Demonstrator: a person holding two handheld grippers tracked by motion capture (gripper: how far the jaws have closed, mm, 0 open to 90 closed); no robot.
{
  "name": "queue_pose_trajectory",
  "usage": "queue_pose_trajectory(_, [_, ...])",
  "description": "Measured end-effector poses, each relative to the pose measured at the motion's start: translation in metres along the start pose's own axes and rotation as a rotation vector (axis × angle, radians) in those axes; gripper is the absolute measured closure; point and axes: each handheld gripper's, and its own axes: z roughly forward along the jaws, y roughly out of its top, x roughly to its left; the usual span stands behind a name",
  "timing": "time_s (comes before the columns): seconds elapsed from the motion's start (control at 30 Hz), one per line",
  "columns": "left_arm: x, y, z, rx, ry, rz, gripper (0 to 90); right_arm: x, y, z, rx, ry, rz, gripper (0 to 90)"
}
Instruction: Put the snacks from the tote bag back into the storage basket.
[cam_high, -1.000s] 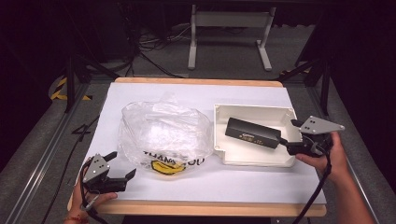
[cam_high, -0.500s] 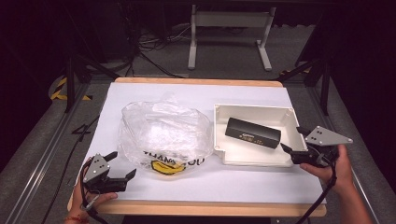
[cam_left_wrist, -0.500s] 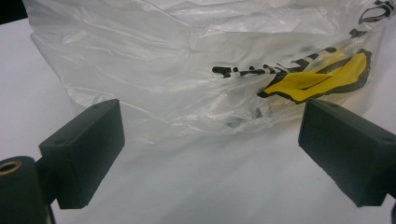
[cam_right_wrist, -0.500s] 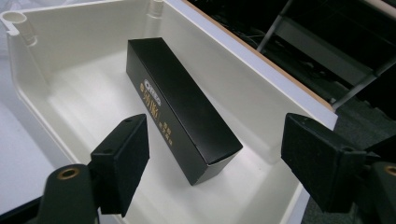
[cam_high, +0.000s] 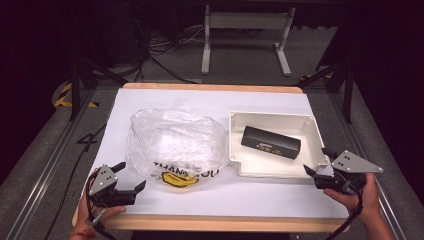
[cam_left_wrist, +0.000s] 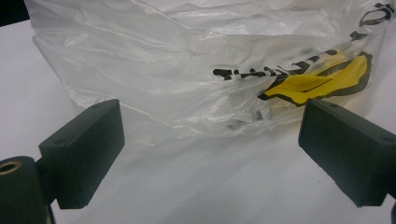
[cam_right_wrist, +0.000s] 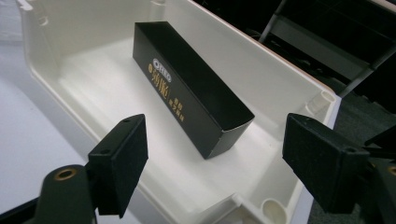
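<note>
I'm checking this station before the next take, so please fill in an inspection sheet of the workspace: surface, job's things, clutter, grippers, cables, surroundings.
Surface: white sheet over a wooden table, edges showing front and back.
Job's things: black box lies flat inside the open cream tray; one end of the box is open in the right gripper view.
Clutter: crumpled clear plastic bag with yellow and black print, left of the tray.
Grippers: left gripper open, empty, facing the bag; right gripper open, empty, at the tray's near right corner, jaws have just been opening.
Cables: one trails from each gripper; more on the floor behind.
Surroundings: dark room, metal stand legs beyond the table.
</note>
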Motion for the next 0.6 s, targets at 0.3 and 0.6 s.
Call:
queue_pose_trajectory(0.3, [0.001, 0.000, 0.000, 0.002, 0.005, 0.003, 7.8, 0.006, -0.019, -0.008, -0.052, 0.006, 0.016, 21.1])
queue_pose_trajectory(0.6, [0.000, 0.001, 0.000, -0.003, 0.003, 0.001, 7.8, 0.011, -0.037, -0.014, -0.094, -0.055, 0.071, 17.9])
